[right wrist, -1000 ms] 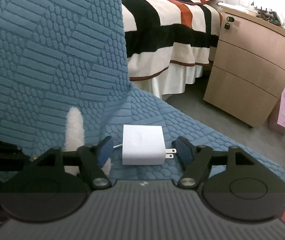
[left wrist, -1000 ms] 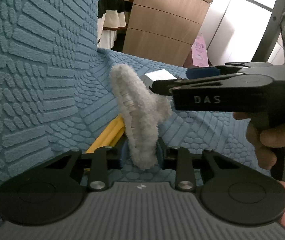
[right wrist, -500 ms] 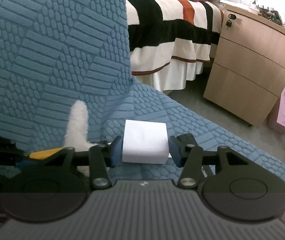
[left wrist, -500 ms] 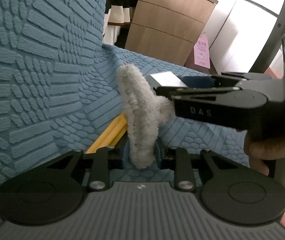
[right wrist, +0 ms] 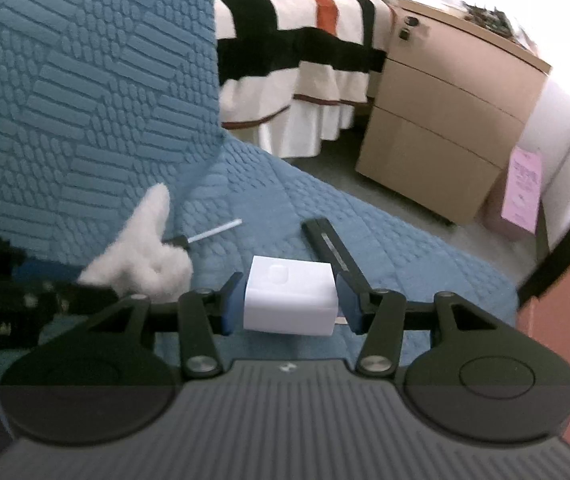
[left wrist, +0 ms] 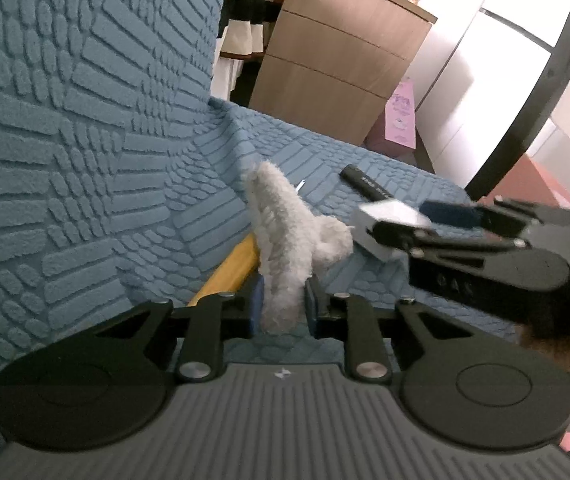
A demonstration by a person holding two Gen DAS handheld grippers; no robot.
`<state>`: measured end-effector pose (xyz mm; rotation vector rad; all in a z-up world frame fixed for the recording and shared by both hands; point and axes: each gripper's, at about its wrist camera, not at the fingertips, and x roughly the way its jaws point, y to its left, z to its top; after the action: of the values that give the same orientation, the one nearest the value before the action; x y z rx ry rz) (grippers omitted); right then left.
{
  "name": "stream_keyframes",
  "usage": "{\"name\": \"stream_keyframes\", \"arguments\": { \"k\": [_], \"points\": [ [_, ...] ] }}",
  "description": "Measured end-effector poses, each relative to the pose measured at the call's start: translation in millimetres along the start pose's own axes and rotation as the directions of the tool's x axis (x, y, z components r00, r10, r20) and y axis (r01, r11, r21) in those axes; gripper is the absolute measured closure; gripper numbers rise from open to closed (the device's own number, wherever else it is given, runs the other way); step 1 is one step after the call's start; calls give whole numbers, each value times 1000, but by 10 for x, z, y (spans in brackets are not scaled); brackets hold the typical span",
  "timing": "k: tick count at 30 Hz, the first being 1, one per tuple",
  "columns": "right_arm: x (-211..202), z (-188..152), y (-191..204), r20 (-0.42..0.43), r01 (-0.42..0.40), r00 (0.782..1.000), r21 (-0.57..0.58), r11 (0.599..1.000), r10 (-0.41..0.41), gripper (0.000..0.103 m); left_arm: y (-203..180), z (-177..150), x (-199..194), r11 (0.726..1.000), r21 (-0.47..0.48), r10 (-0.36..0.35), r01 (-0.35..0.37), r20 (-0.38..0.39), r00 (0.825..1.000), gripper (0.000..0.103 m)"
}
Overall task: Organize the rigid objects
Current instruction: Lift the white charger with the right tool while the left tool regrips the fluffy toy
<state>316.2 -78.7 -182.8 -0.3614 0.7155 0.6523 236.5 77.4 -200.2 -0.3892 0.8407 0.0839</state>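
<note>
In the left wrist view, the left gripper [left wrist: 283, 306] is closing its jaws on one fluffy white hair clip [left wrist: 285, 236] over the blue textured sofa [left wrist: 85, 160]. One yellow pencil [left wrist: 229, 268] and one black pen [left wrist: 365, 188] lie there.

In the right wrist view, the right gripper [right wrist: 289, 304] clamps one white charger block [right wrist: 289, 298] just above the seat. One thin white-tipped stick [right wrist: 213, 233] lies nearby.

A bedroom: striped bedding [right wrist: 305, 40] on a bed, wooden drawer cabinet [right wrist: 445, 120], blue textured sofa [right wrist: 85, 80].
</note>
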Motion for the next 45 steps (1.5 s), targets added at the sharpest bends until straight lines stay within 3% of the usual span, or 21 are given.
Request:
{"name": "stream_keyframes", "arguments": {
  "k": [11,21,37,41,44,45],
  "points": [
    [-383,-264,20,-72,57,996,42,998,-53,50,-184,-64,-178,998,25,-58,58,9,998,86],
    [-659,-509,261,-94,76,993,40,996,-72,50,-346,-216,-254,992,51,-111,114,-56,992,86],
    [-1126,-882,503,-115,97,990,156,983,-79,50,-293,-433,-428,992,13,-123,125,-119,985,86],
    [-1130,-913,517,-126,96,989,140,985,-78,50,-320,-475,-394,993,26,-114,119,-141,983,86],
    [-1100,-934,517,-132,86,989,131,988,-69,50,-347,-472,-366,993,39,-109,116,-139,984,83],
    [-1100,-951,521,-133,83,989,134,988,-65,50,-346,-464,-355,992,35,-113,119,-138,984,75]
  ]
}}
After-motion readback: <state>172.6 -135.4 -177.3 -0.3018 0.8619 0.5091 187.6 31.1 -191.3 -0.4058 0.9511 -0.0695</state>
